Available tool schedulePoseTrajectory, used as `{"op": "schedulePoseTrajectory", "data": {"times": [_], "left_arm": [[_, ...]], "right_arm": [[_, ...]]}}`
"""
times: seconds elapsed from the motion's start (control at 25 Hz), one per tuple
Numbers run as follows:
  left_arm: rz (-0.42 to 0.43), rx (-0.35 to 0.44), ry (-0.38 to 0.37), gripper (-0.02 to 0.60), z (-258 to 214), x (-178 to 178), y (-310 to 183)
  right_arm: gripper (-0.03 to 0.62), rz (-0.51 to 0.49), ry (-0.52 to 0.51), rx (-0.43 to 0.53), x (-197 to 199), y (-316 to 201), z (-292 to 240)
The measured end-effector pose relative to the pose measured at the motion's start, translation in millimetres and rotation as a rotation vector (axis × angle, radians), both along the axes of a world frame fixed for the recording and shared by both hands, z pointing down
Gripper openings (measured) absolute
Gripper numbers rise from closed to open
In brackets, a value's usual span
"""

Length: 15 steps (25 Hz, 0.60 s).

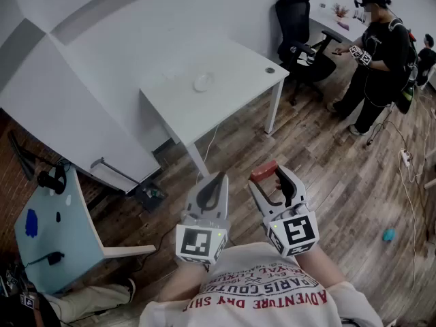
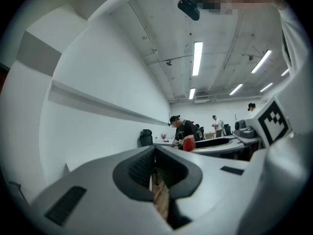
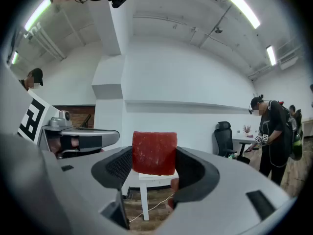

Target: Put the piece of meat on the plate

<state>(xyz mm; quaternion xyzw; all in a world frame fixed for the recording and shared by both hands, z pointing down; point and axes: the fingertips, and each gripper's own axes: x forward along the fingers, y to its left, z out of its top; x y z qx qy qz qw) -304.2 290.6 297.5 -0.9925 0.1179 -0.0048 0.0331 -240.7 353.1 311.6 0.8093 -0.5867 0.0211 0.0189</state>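
The piece of meat (image 3: 154, 152) is a red block, and my right gripper (image 3: 154, 156) is shut on it, pads pressing its two sides. In the head view the meat (image 1: 264, 171) sticks out at the tip of the right gripper (image 1: 272, 176), held level over the wooden floor in front of my chest. My left gripper (image 1: 217, 180) is beside it on the left, shut and with nothing in it (image 2: 155, 153). A clear plate (image 1: 203, 82) lies on the white table (image 1: 231, 97) ahead, well beyond both grippers.
A small dark object (image 1: 270, 70) sits near the table's right corner. A black office chair (image 1: 294, 26) and a standing person (image 1: 378, 53) are at the back right. A light blue table (image 1: 48, 223) with headphones stands at the left. Cables run over the floor.
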Motion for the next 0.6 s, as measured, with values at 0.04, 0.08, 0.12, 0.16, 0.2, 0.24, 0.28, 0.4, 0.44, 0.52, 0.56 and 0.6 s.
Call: {"op": "schedulePoseTrajectory", "data": {"times": [0.04,0.08,0.12,0.16,0.2,0.24,0.28,0.4,0.44,0.52,0.56,0.6], "left_arm": [[-0.002,0.000,-0.002,0.008,0.6,1.6,0.0],[-0.003,0.000,-0.003,0.008,1.0,3.2,0.0],[-0.004,0.000,-0.004,0.008,0.9,5.0,0.2],[-0.005,0.001,-0.004,0.008,0.4,6.9,0.3],[-0.005,0.001,-0.003,0.008,-0.7,8.8,0.7],[-0.004,0.000,0.000,0.008,-2.0,10.7,1.4],[-0.003,-0.001,0.003,0.008,-3.1,12.5,2.3],[-0.001,-0.007,0.007,0.008,-2.0,18.5,8.1],[0.001,-0.008,0.006,0.008,-1.0,21.4,11.3],[0.004,-0.013,0.005,0.008,1.1,27.9,18.0],[0.003,-0.017,0.004,0.008,2.3,31.4,21.0],[0.003,-0.021,0.003,0.008,3.5,35.2,24.2]], "right_arm": [[0.279,0.000,-0.001,0.001,1.8,0.4,0.1],[0.279,0.000,-0.003,0.002,3.7,0.8,0.2],[0.279,0.000,-0.004,0.002,5.5,1.3,0.1],[0.279,0.000,-0.004,0.003,7.3,1.8,-0.3],[0.279,-0.002,-0.004,0.003,8.9,2.3,-1.1],[0.279,-0.005,-0.003,0.003,10.5,2.7,-2.0],[0.279,-0.008,-0.002,0.003,12.0,3.1,-2.8],[0.279,-0.009,-0.011,0.006,18.0,8.0,-1.7],[0.279,-0.008,-0.021,0.011,20.9,11.0,-1.2],[0.279,-0.016,-0.043,0.022,27.1,17.9,-1.7],[0.279,-0.022,-0.051,0.026,30.3,21.5,-2.1],[0.279,-0.025,-0.056,0.028,34.0,25.3,-1.8]]}}
